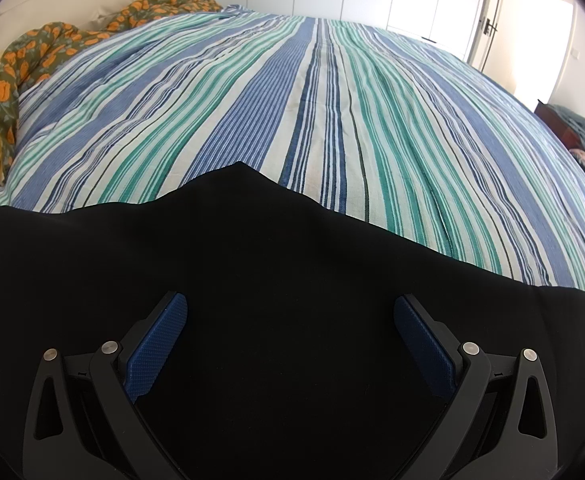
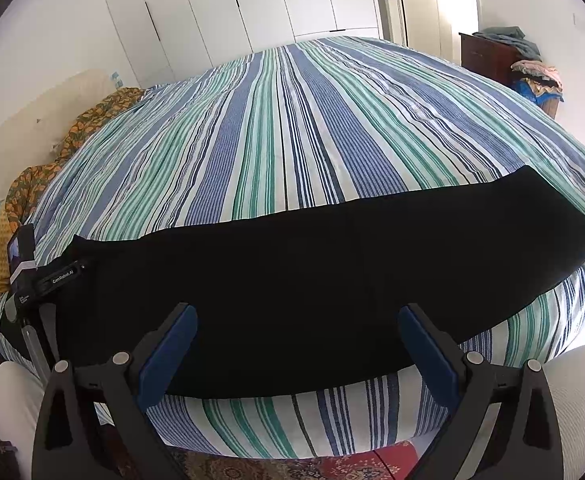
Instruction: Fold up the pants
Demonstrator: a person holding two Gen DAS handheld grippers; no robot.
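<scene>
Right claw [image 2: 294,350] and left claw [image 1: 291,338], both spread apart and gripping nothing, hover over black pants [image 2: 312,272] lying across the striped bedspread [image 2: 292,128] toward 6 o'clock.

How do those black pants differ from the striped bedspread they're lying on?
The pants are plain black; the bedspread is striped blue, green and white. The pants form a long narrow band along the near edge; the bedspread covers the whole bed. Both lie fairly flat.

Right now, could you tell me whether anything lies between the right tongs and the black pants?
Nothing visible does: the open right tongs face the long black fabric pants directly, over the striped bedspread.
</scene>
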